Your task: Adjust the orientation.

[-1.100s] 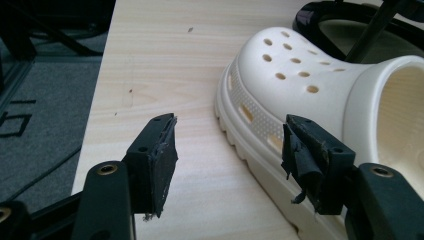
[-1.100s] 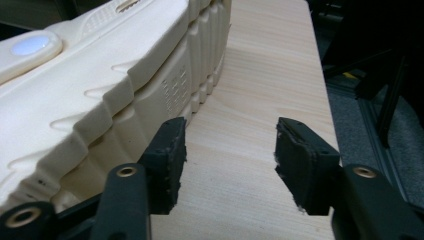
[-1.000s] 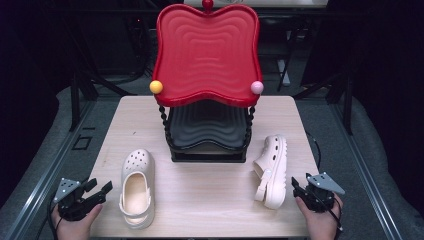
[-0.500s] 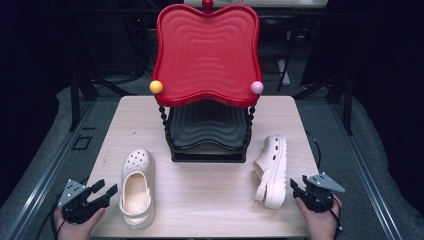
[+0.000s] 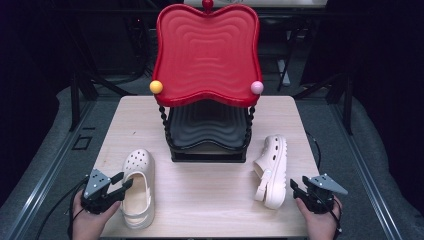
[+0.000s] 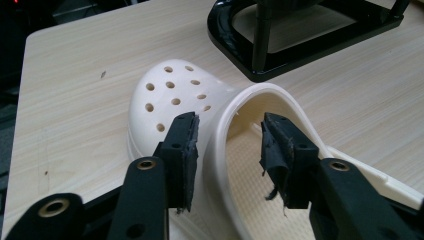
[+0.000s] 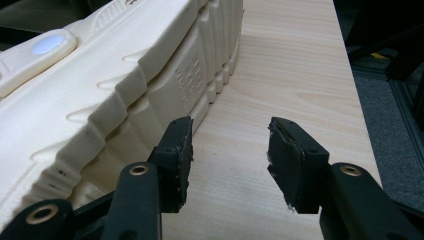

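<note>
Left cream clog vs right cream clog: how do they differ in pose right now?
The left cream perforated foam clog sits upright on its sole, opening up; the right cream foam clog lies tipped on its side, ridged sole facing the table edge. The left gripper straddles the left clog's rim; the right gripper stands beside the right clog's sole. Same colour, same style.

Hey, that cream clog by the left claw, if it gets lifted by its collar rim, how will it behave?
The left clog looks like moulded foam, so probably light. The left claw straddles its thin collar rim, jaws just closing, pads not yet pressing; that rim may flex. Held at the side, the perforated toe would likely sag.
</note>
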`<state>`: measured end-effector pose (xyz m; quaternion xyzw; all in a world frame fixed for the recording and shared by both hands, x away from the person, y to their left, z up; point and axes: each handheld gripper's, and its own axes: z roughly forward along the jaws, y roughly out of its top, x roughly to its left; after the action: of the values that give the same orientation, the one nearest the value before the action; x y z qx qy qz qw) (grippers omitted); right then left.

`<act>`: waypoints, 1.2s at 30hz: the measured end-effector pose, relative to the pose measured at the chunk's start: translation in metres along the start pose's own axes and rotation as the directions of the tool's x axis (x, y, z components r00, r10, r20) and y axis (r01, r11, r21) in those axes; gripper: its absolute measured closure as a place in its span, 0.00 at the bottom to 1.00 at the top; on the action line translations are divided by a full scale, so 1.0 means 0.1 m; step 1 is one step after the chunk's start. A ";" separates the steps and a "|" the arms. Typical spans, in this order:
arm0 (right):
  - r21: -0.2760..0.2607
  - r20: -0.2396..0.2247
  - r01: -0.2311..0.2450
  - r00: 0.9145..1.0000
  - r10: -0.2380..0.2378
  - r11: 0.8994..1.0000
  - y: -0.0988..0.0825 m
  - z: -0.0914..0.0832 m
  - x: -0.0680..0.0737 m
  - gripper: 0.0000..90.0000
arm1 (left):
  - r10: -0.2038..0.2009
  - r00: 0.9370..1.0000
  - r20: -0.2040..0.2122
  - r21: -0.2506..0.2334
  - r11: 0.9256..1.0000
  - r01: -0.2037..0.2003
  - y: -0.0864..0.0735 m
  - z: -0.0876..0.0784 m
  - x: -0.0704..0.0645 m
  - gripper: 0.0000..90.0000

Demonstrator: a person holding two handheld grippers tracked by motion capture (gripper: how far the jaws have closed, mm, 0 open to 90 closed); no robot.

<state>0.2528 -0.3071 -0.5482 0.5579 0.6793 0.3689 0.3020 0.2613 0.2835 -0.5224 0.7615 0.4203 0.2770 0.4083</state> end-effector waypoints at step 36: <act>-0.006 -0.023 -0.010 1.000 0.010 1.000 0.00 0.02 -0.01 0.58 | 0.063 0.996 -0.065 0.010 0.998 -0.062 -0.07 -0.05 -0.15 0.90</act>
<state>0.2543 -0.3082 -0.5493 0.5562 0.6788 0.3788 0.2940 0.2472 0.2746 -0.5268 0.7664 0.4106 0.3126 0.3824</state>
